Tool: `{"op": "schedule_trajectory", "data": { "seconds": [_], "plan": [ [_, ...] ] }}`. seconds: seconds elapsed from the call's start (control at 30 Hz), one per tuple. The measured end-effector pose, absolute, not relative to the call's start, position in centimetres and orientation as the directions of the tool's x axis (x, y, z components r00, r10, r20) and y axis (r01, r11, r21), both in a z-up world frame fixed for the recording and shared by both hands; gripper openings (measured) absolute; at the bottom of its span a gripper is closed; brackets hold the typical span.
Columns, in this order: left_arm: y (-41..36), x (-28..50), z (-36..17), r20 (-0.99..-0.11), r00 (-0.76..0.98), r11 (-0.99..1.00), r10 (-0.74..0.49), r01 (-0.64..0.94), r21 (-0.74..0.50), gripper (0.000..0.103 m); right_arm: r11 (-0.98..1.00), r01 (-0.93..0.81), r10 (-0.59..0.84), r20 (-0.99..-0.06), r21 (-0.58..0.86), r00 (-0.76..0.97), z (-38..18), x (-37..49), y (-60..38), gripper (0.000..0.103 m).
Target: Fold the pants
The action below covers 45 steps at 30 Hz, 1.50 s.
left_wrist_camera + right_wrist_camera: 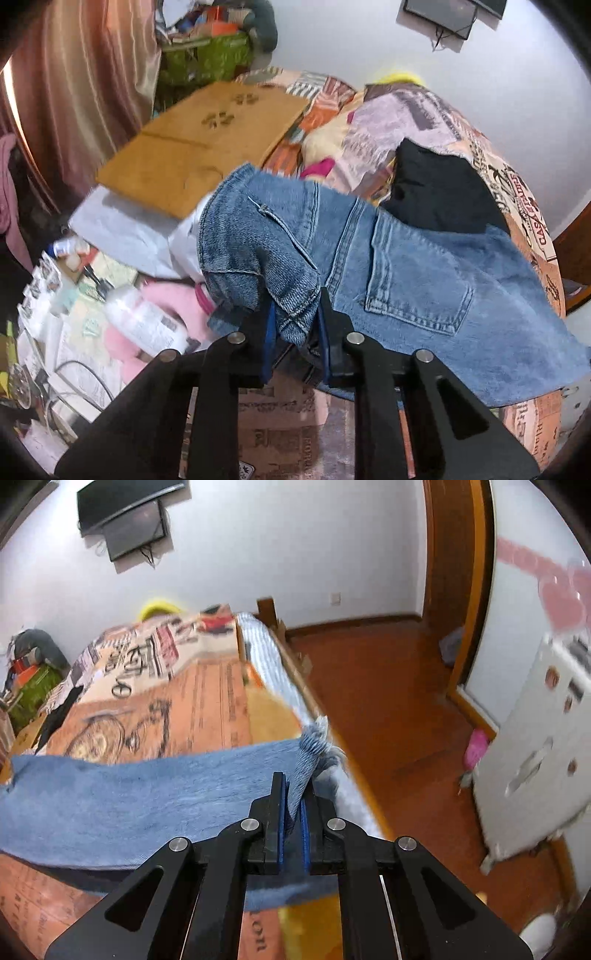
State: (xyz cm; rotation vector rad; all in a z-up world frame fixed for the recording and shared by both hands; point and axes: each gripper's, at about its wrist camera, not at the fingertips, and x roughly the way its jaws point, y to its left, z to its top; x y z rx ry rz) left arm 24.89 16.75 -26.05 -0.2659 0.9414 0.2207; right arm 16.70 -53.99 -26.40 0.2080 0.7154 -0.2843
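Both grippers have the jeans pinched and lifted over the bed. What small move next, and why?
Probably carry the right gripper, shut on the frayed hem, toward the left gripper, which is shut on the waist end near the back pocket. The jeans hang stretched out above the bedspread, so bringing hem to waist would make the fold.

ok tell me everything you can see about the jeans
The jeans are mid-blue washed denim, with a stitched back pocket, a belt loop and a waistband showing in the left view. They hang stretched over the bed between both tools: the left gripper is shut on a bunched waist corner, and the right gripper is shut on the frayed, pale hem end. The span between sags slightly.
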Motion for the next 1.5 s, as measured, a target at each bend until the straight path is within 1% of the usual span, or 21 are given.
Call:
{"op": "schedule_trajectory", "data": {
  "seconds": [0.1,0.17,0.27,0.33,0.4,0.43,0.47,0.53,0.6,0.67,0.73,0.8,0.9,0.97,1.0,1.03,1.2,1.27,1.33,1.4,1.5],
  "plan": [
    [16.9,24.8,-26.7,-0.825,0.56,0.942,0.068,-0.308,-0.132,0.019,0.94,0.333,-0.194,-0.68,0.078,0.707,-27.1,16.8,-54.3,0.005],
    [17.1,24.7,-28.7,-0.854,0.515,0.942,0.078,-0.32,-0.107,0.019,0.937,0.341,-0.185,-0.718,0.077,0.671,-29.4,16.9,-54.5,0.005],
    [18.0,23.7,-32.2,-0.891,0.453,0.924,0.03,-0.353,-0.148,0.021,0.928,0.357,-0.145,-0.782,0.105,0.607,-33.5,16.7,-54.6,0.005],
    [18.2,23.0,-32.3,-0.882,0.472,0.921,0.015,-0.349,-0.171,0.022,0.918,0.37,-0.1,-0.82,0.142,0.563,-36.2,16.4,-54.5,0.006],
    [18.4,22.8,-31.7,-0.884,0.468,0.923,0.02,-0.347,-0.163,0.026,0.916,0.372,-0.092,-0.823,0.15,0.56,-37.1,16.0,-54.3,0.006],
    [18.4,22.7,-31.3,-0.885,0.466,0.925,0.023,-0.345,-0.157,0.027,0.914,0.375,-0.09,-0.822,0.156,0.562,-36.8,15.9,-54.5,0.012],
    [18.4,22.6,-30.9,-0.885,0.464,0.926,0.027,-0.345,-0.153,0.029,0.91,0.384,-0.089,-0.831,0.156,0.549,-36.5,15.8,-54.8,0.015],
    [18.3,22.1,-29.7,-0.88,0.474,0.924,0.03,-0.348,-0.157,0.03,0.906,0.395,-0.086,-0.85,0.15,0.52,-35.8,15.7,-55.5,0.03],
    [17.9,21.7,-28.3,-0.867,0.495,0.925,0.054,-0.351,-0.143,0.03,0.907,0.408,-0.12,-0.859,0.109,0.498,-34.7,15.4,-56.0,0.039],
    [17.5,21.4,-26.8,-0.851,0.519,0.93,0.082,-0.347,-0.122,0.03,0.912,0.404,-0.165,-0.842,0.067,0.514,-32.9,15.0,-55.8,0.039],
    [16.8,21.6,-25.2,-0.831,0.546,0.934,0.104,-0.341,-0.107,0.03,0.918,0.389,-0.164,-0.817,0.08,0.553,-31.4,14.9,-55.5,0.039],
    [15.9,22.4,-23.8,-0.811,0.576,0.942,0.105,-0.319,-0.105,0.03,0.932,0.349,-0.139,-0.787,0.102,0.602,-29.5,15.8,-54.4,0.039],
    [13.1,24.5,-22.2,-0.785,0.617,0.966,0.061,-0.234,-0.109,0.03,0.965,0.23,-0.059,-0.748,0.126,0.661,-27.4,18.3,-51.2,0.039],
    [11.2,25.9,-22.1,-0.779,0.626,0.978,0.03,-0.179,-0.106,0.035,0.982,0.123,0.022,-0.726,0.146,0.688,-26.6,20.6,-48.5,0.039],
    [10.0,26.8,-22.5,-0.781,0.625,0.984,0.014,-0.148,-0.1,0.04,0.985,0.067,0.07,-0.717,0.161,0.694,-26.4,22.0,-46.9,0.039],
    [9.0,27.5,-23.0,-0.785,0.619,0.987,0.006,-0.129,-0.094,0.04,0.984,0.017,0.114,-0.712,0.175,0.693,-26.4,23.3,-45.6,0.039],
    [5.5,30.2,-27.3,-0.842,0.538,0.993,-0.036,-0.077,-0.091,0.04,0.966,-0.162,0.259,-0.724,0.202,0.639,-28.5,28.6,-39.0,0.039],
    [4.7,30.5,-29.4,-0.87,0.491,0.993,-0.045,-0.076,-0.095,0.04,0.96,-0.217,0.272,-0.759,0.175,0.592,-30.1,29.3,-37.2,0.039],
    [4.7,30.5,-31.2,-0.885,0.463,0.992,-0.045,-0.081,-0.093,0.04,0.959,-0.26,0.242,-0.808,0.115,0.537,-32.1,30.0,-36.2,0.039],
    [4.6,30.3,-32.0,-0.886,0.46,0.993,-0.048,-0.077,-0.094,0.04,0.955,-0.263,0.26,-0.803,0.133,0.537,-32.5,30.1,-36.7,0.041],
    [4.3,30.2,-32.0,-0.881,0.472,0.996,-0.03,-0.062,-0.067,0.041,0.967,-0.225,0.224,-0.808,0.116,0.546,-32.5,30.2,-38.3,0.041]
  ]
}}
